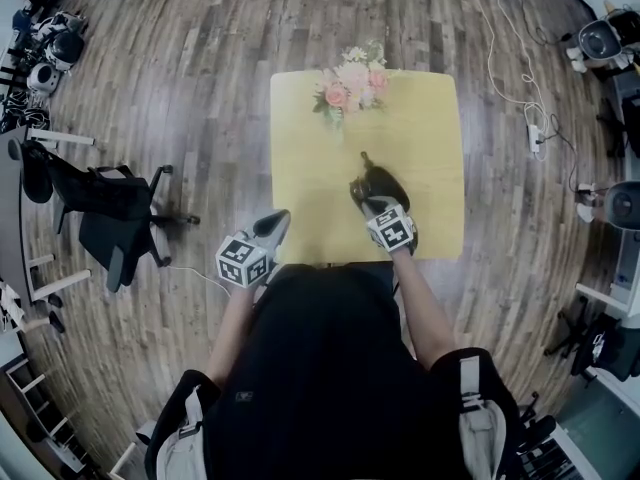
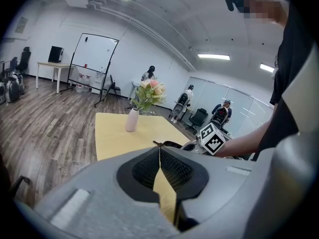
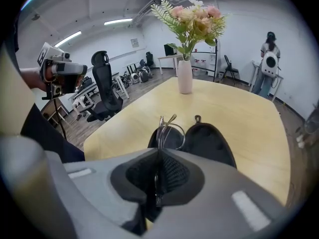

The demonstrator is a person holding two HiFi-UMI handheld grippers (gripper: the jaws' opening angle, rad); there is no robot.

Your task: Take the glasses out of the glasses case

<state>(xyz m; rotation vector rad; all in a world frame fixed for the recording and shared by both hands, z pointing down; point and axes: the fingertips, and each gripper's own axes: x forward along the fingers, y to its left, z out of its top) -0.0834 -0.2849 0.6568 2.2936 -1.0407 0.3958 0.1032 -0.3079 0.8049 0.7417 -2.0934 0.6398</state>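
A black glasses case (image 1: 386, 181) lies open on the yellow table (image 1: 430, 138), near its front edge. My right gripper (image 1: 371, 204) is at the case's near end, shut on thin wire-framed glasses (image 3: 166, 127). The glasses stick up from the jaws, just above the open case (image 3: 212, 142). My left gripper (image 1: 276, 224) is off to the left by the table's front left corner, apart from the case. Its jaws meet at the tips with nothing between them (image 2: 159, 151). In the left gripper view the case (image 2: 172, 144) shows beside the right gripper's marker cube (image 2: 212, 139).
A white vase of pink flowers (image 1: 348, 80) stands at the table's far edge. A black office chair (image 1: 112, 210) is on the wood floor to the left. A power strip with cables (image 1: 535, 133) lies to the right. People stand far off in the room.
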